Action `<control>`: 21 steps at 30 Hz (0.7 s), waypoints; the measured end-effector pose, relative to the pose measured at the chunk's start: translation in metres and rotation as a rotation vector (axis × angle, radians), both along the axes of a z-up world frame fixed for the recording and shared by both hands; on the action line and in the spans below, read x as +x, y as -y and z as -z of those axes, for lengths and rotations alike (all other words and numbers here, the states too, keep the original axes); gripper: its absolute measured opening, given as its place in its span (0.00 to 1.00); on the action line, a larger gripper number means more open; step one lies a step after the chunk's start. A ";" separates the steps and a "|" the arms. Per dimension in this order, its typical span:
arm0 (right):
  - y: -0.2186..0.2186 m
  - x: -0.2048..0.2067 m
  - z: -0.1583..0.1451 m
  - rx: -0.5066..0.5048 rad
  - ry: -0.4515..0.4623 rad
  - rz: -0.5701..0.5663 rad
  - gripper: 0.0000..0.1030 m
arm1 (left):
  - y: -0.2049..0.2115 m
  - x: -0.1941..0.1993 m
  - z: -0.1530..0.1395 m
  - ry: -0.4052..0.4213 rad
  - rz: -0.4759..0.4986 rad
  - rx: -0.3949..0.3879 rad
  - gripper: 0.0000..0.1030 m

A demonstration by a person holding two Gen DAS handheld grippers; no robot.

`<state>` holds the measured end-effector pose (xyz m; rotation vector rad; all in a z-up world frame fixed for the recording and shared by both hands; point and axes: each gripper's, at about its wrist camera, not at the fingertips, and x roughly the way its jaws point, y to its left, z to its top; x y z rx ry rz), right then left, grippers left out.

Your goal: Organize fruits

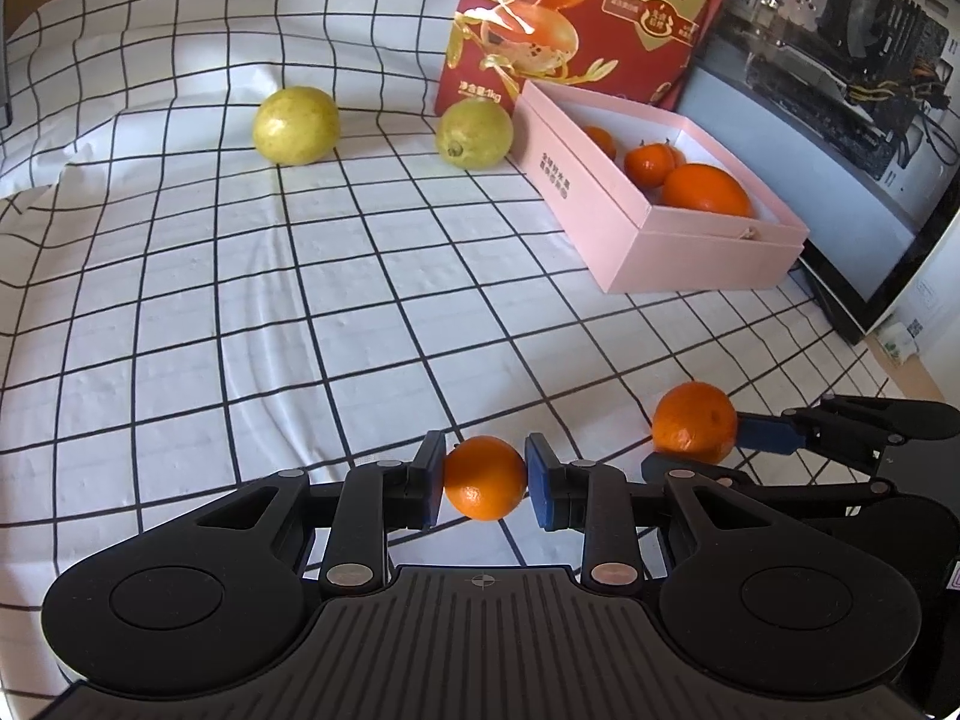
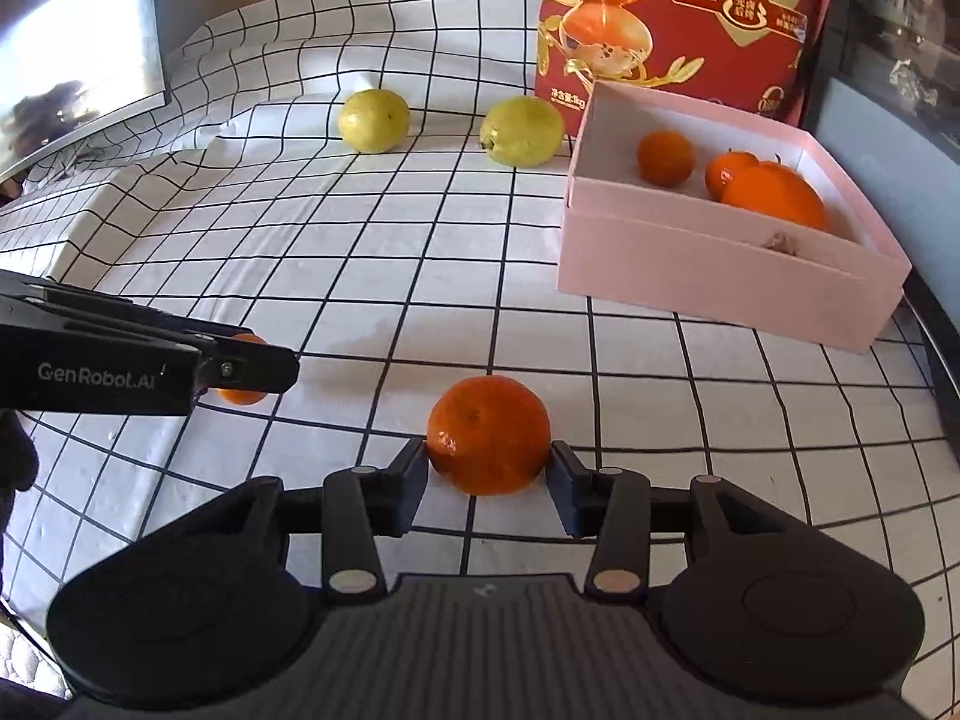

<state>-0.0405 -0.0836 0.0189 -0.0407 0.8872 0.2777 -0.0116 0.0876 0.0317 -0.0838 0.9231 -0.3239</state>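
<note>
- Left claw point(image 1: 485, 474) is pinching a small orange point(image 1: 485, 477) between its two pads, low over the checked cloth point(image 1: 240, 300). What is the right one doing?

- The right claw point(image 2: 489, 459) is holding a bigger orange point(image 2: 489, 435); both pads are lying against its sides, and the fruit is sitting close to the cloth, well apart from the pink box point(image 2: 720, 276).

- So both are carrying fruit toward that box?

- That is looking like the step in hand. To do it well, each claw is needing to keep its squeeze steady, lift clear of the near wall, and let go low inside, over a bare patch of the floor. The two are working side by side, so going in one at a time is seeming wise.

- How many pieces is the box already holding?

- Three orange ones: a small round one point(image 2: 665, 157), one with a stem point(image 2: 729, 171), and a large one point(image 2: 780, 195) at the near end.

- And outside it?

- Two oranges in the claws, making five in all, and two yellow-green fruits point(image 1: 296, 126) point(image 1: 474, 133) waiting on the cloth, the second just beside the box's far corner. One box, and one red bag point(image 1: 570, 12) standing behind it.
</note>
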 end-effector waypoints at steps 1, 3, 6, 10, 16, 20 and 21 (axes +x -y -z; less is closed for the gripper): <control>0.000 -0.001 0.000 -0.002 0.001 0.003 0.45 | 0.000 -0.001 0.000 -0.002 0.000 -0.003 0.32; -0.001 -0.002 -0.001 -0.009 0.003 0.006 0.46 | 0.001 -0.003 -0.002 0.001 0.005 -0.006 0.32; 0.001 -0.003 -0.003 -0.003 0.012 0.012 0.51 | 0.004 -0.007 -0.007 0.018 0.022 -0.002 0.32; 0.000 0.000 -0.003 -0.002 0.015 0.015 0.51 | 0.007 -0.008 -0.011 0.025 0.030 0.010 0.32; -0.001 0.007 0.000 -0.016 0.015 0.030 0.50 | 0.009 -0.015 -0.015 0.033 0.036 0.031 0.32; 0.000 0.004 -0.007 -0.019 0.028 0.028 0.41 | 0.017 -0.021 -0.020 0.067 0.067 0.075 0.32; 0.002 0.003 -0.009 -0.025 0.036 0.037 0.41 | 0.019 -0.021 -0.021 0.075 0.076 0.077 0.32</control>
